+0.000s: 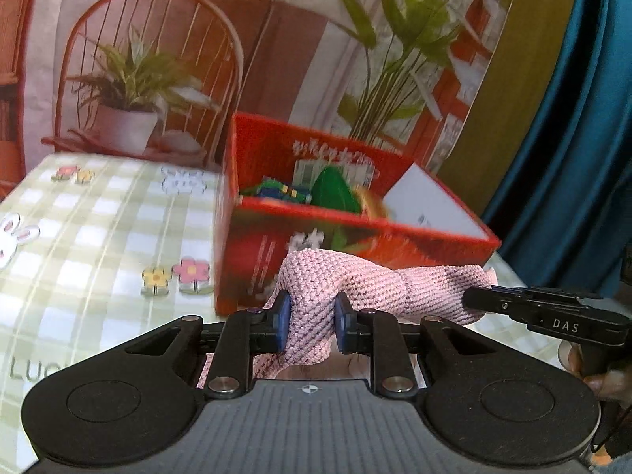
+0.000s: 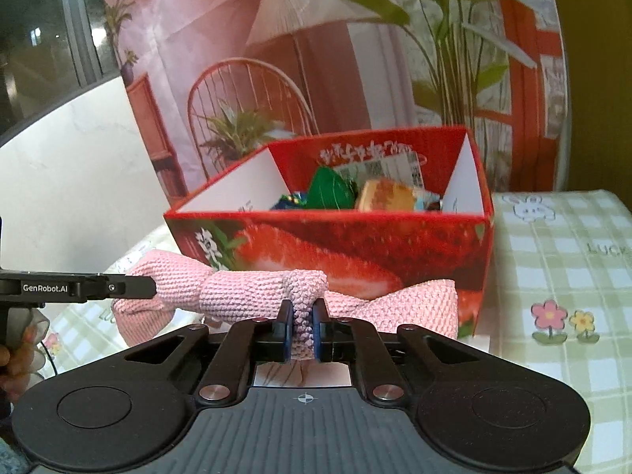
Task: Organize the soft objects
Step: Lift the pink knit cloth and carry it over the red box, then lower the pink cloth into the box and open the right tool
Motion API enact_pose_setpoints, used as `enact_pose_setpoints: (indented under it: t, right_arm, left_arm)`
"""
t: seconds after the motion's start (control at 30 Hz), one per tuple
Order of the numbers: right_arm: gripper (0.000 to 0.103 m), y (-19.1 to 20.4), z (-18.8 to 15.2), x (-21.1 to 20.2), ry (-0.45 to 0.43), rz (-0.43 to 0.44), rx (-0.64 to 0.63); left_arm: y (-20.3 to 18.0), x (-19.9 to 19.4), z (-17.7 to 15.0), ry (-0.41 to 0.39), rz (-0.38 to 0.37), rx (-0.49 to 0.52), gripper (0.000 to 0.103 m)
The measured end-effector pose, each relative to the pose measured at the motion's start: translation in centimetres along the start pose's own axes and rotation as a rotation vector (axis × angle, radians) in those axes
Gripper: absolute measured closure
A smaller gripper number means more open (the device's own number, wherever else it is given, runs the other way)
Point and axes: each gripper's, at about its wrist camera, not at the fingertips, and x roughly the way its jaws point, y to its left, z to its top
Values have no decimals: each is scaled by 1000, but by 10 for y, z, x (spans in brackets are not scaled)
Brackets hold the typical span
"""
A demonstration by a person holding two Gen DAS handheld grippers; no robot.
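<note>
Checked tablecloth (image 1: 98, 229); jaws pinching pink knit (image 2: 252, 288).

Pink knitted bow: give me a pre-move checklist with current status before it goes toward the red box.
1. Left claw clamped on the pink knitted bow: ok, fabric bunched between its blue pads.
2. Right claw clamped on the bow: ok, it pinches the centre knot.
3. Red box open on top: ok, no lid over it.
4. Room inside the box: cannot tell; the green packet and other wrapped items already lie inside.
5. Bow clear of the checked tablecloth: cannot tell; its underside is hidden behind the claws.
</note>
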Motion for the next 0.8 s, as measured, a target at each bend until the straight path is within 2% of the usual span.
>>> enact_pose_setpoints:
  t: [0.23, 0.37, 0.43, 0.6, 0.8]
  right_arm:
    - [94, 6, 29, -18, -94, 8, -46]
    - [94, 2, 57, -21, -143, 9, -46]
    - [94, -2, 71, -19, -162, 2, -42]
    - [95, -13, 102, 1, -172, -46, -74]
    - [95, -24, 112, 42, -61, -89, -120]
  left_arm:
    - [-7, -14, 39, -90, -39, 17, 79]
    - [-7, -6, 70, -132, -69, 5, 79]
    - [-12, 2, 85, -144, -73, 34, 79]
    - [-21, 42, 113, -72, -46, 107, 79]
    - [-30, 84, 115, 57, -15, 213, 79]
